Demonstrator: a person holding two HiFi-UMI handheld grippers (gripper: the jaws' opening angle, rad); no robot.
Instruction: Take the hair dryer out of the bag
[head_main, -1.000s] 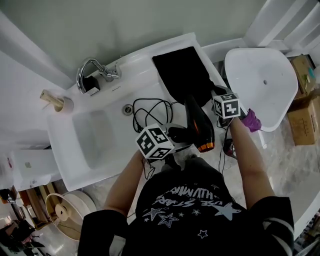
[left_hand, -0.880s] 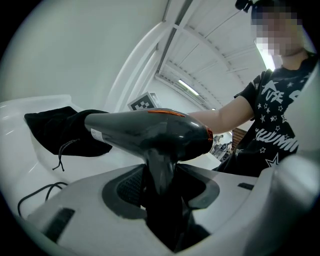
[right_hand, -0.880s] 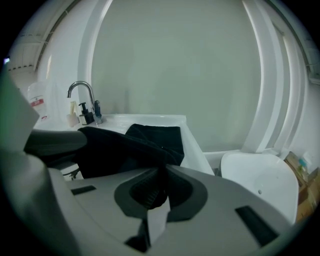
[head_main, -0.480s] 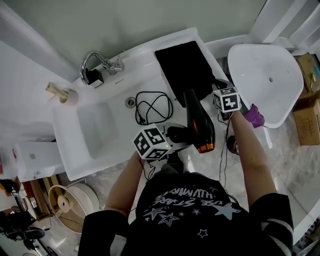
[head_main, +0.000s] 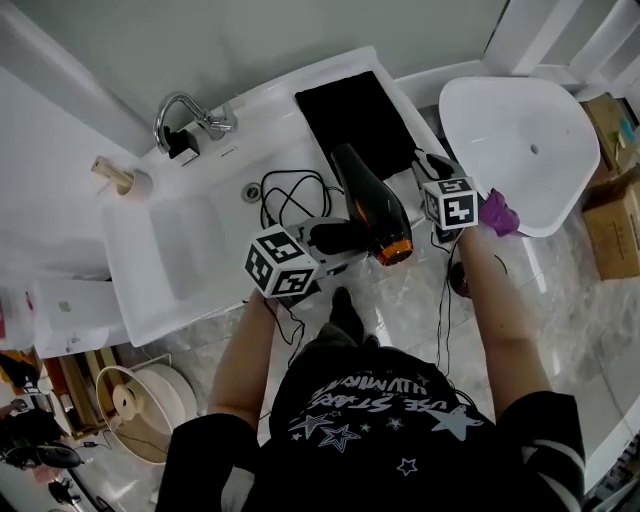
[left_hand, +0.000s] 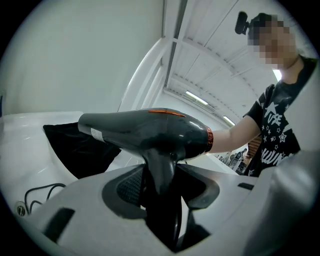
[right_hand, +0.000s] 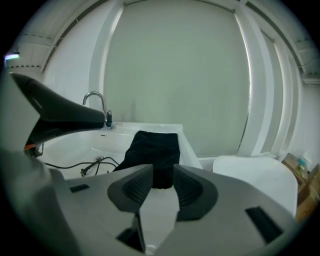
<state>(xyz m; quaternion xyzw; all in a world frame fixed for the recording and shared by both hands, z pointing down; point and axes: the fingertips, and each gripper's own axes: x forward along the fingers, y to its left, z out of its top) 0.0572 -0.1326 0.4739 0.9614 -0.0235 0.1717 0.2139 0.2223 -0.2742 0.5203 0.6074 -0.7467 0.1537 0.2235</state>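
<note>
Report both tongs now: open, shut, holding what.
Left tongs: shut on the hair dryer, by its handle.
Right tongs: open, just been opening, nothing between them; the black bag lies beyond.

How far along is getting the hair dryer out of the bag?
Done: the hair dryer is clear of the black bag on the sink ledge. In hand: left gripper grips its handle; right gripper, jaws just opened, holds nothing. Left: perhaps setting it down.

T-shirt (head_main: 400, 430), near: white print among stars, looks like "THE STARS", rest unclear | hair dryer (left_hand: 150, 130) sticker (left_hand: 98, 133): print too small to read
</note>
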